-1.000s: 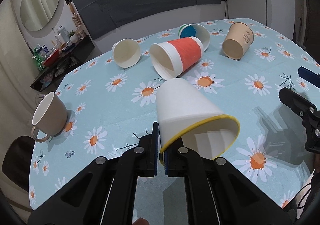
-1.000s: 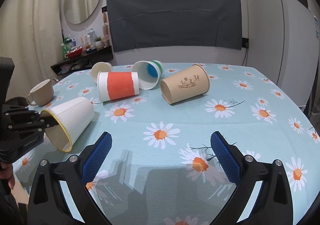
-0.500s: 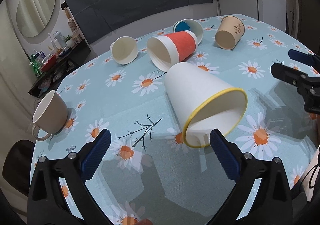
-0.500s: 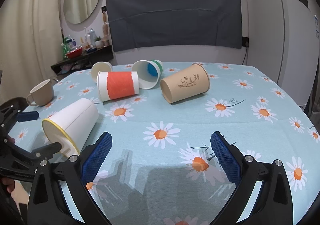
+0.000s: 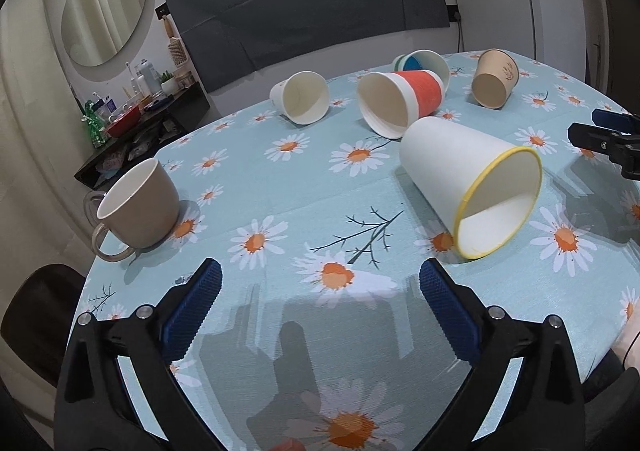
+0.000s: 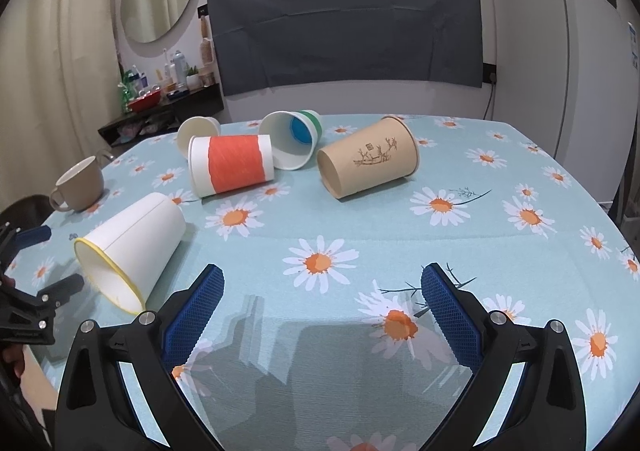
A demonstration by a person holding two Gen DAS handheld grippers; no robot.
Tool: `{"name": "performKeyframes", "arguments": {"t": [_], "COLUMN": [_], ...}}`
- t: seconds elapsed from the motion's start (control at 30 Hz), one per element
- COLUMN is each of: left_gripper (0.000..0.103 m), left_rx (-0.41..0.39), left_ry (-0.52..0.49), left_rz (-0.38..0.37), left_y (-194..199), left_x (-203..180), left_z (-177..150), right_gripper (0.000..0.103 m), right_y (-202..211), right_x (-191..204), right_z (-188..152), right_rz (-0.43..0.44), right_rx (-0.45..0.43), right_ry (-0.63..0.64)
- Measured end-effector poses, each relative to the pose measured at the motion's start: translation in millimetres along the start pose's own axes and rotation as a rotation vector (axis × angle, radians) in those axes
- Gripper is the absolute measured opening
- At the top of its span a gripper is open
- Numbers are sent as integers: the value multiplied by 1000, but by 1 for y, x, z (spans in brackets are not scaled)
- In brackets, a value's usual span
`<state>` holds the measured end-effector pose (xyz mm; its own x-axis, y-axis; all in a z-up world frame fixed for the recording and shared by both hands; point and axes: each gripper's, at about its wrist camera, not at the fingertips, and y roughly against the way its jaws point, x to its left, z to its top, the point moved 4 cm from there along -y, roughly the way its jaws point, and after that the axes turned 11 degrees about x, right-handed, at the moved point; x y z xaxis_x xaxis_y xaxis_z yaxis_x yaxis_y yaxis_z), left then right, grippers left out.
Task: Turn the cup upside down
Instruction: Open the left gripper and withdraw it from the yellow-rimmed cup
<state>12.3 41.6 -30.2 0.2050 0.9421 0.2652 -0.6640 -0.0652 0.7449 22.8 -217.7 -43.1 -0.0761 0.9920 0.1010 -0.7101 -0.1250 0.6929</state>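
Both claws are spread and empty. The left claw (image 5: pixel 320 283) should pinch the rim of the white cup (image 5: pixel 468 179), ahead to its right and probably lying on its side, then turn it mouth-down.

The white cup (image 5: pixel 460 171) with a yellow rim looks like matt paper, and so does the brown cup (image 6: pixel 368 163). The mug (image 5: pixel 138 207) is glossy ceramic. The table (image 6: pixel 400 235) carries a woven cloth. Both tongs are black plastic with blue ribbed pads (image 6: pixel 450 315).

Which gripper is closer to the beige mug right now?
Left. The left gripper hangs open just in front of the beige mug; the right gripper is open across the table.
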Motion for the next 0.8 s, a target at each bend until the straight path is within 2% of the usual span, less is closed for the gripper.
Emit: {"name": "performKeyframes", "arguments": {"t": [0.23,0.47,0.6,0.7,0.8], "left_gripper": [97,97,97,97,97], "left_rx": [-28,-89,-71,-85,-103], "left_ry": [24,26,41,69,111], "left_rz": [-23,-92,-87,-81,-105], "left_y": [-11,-5,-9,-8,-7], "left_x": [17,16,16,20,26], "left_z": [-5,-3,-4,-7,-9], "right_gripper": [95,95,95,95,95], "right_y": [-6,-14,-17,-11,-3], "right_x": [-2,-3,7,20,37], "right_z": [0,2,7,20,38], "right_rz": [3,-8,-38,-2,28], "right_rx": [36,91,142,167,185], "right_ry": [-18,-17,47,86,129]}}
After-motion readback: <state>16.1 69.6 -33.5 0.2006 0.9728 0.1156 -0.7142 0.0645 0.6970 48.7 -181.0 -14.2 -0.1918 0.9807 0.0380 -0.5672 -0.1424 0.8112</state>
